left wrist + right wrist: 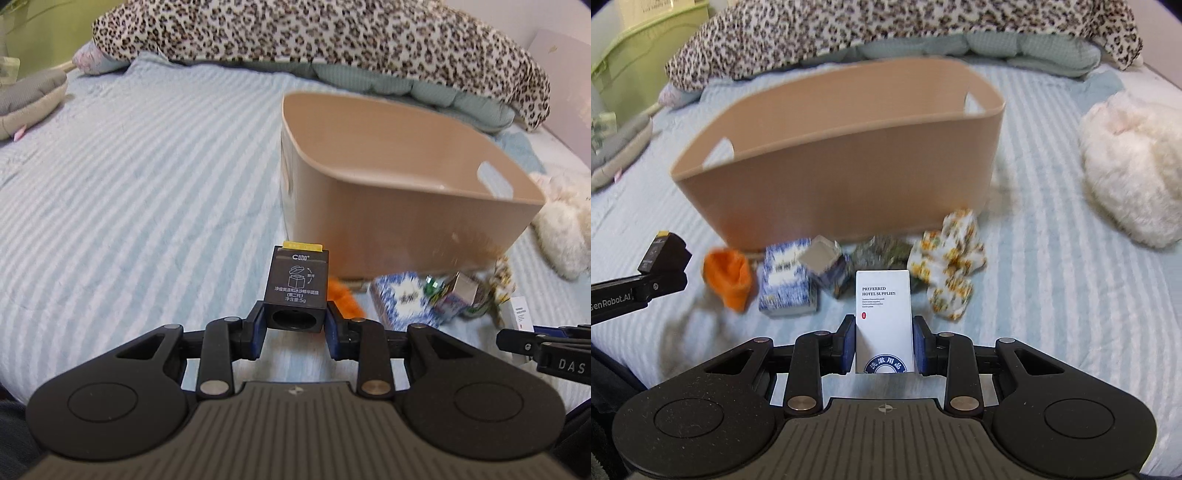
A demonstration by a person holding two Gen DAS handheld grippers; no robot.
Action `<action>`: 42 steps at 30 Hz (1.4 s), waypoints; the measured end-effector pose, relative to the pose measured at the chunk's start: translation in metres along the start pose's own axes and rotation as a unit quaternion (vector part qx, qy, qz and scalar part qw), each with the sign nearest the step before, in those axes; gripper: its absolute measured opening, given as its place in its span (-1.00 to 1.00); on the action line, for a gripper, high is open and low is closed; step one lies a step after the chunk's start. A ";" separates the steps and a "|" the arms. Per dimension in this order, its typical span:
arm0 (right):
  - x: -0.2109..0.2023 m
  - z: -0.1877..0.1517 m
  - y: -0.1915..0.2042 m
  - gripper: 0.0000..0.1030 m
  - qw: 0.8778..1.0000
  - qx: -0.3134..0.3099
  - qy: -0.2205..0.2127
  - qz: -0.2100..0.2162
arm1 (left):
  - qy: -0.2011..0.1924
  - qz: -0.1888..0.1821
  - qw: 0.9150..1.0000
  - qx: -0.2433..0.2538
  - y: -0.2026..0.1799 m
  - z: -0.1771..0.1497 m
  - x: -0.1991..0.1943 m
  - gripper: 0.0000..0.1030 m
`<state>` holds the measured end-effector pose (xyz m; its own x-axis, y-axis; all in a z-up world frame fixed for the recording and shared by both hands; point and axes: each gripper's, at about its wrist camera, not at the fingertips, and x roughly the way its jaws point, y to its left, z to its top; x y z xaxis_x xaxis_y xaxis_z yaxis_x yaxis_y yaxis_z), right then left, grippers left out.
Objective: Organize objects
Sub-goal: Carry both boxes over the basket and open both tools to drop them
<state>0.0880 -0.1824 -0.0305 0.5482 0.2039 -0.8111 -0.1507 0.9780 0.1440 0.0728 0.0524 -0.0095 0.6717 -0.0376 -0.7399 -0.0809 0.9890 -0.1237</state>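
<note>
My left gripper (295, 325) is shut on a small black box (297, 286) with a yellow tab, held above the bed in front of the tan bin (399, 229). My right gripper (884, 343) is shut on a white hotel supplies box (883, 314). The tan bin (842, 184) stands just beyond a row of loose items: an orange cloth (729, 277), a blue patterned box (785, 282), a small silver-topped box (827, 267), a dark green packet (882, 253) and a floral cloth (951, 269). The left gripper with the black box (663, 251) shows at the left of the right wrist view.
The blue striped bedspread (147, 184) covers the bed. A leopard-print blanket (314, 33) and teal quilt lie behind the bin. A fluffy white plush (1134, 166) lies right of the bin. A grey cushion (26, 99) is at far left, a green crate (639, 55) beyond.
</note>
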 end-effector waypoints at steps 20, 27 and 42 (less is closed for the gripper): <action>-0.031 0.094 -0.018 -0.43 0.993 -0.023 -0.118 -0.013 | -0.072 0.006 0.997 0.037 -0.033 0.089 -0.013 -0.34; 0.000 0.126 -0.005 -0.43 0.992 -0.044 -0.115 -0.021 | -0.072 0.039 0.994 0.069 -0.059 0.107 0.032 -0.34; 0.062 0.132 0.002 -0.33 0.998 -0.049 -0.029 -0.015 | 0.016 0.029 0.995 0.096 -0.075 0.106 0.102 -0.34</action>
<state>0.2302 -0.1620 -0.0062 0.6006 0.1787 -0.7793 -0.2119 0.9754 0.0604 0.2255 -0.0105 -0.0056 0.6460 0.0195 -0.7630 0.0256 0.9986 0.0471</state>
